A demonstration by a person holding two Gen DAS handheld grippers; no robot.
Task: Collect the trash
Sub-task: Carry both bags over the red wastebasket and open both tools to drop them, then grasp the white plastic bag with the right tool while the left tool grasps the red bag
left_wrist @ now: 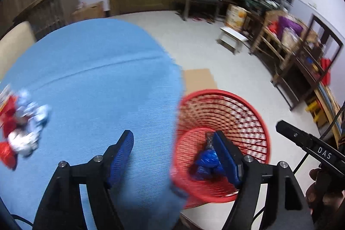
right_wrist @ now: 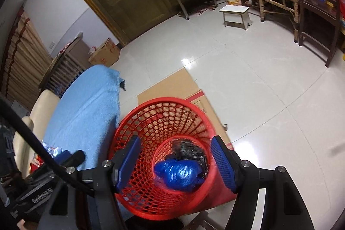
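Beside the blue cloth [left_wrist: 90, 79], a red mesh basket [right_wrist: 138, 120] stood on the floor, with a blue crumpled bag [right_wrist: 179, 174] and a black bag [right_wrist: 189, 152] on its bottom. Left gripper [left_wrist: 174, 143] and right gripper [right_wrist: 174, 149] both hung above it, jaws apart and empty. More crumpled trash [left_wrist: 21, 128] lay on the cloth, well apart from the basket.

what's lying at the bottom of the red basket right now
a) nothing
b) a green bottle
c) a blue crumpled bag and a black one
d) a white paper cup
c: the right wrist view looks down into the red basket, where a blue crumpled bag lies against a black one.
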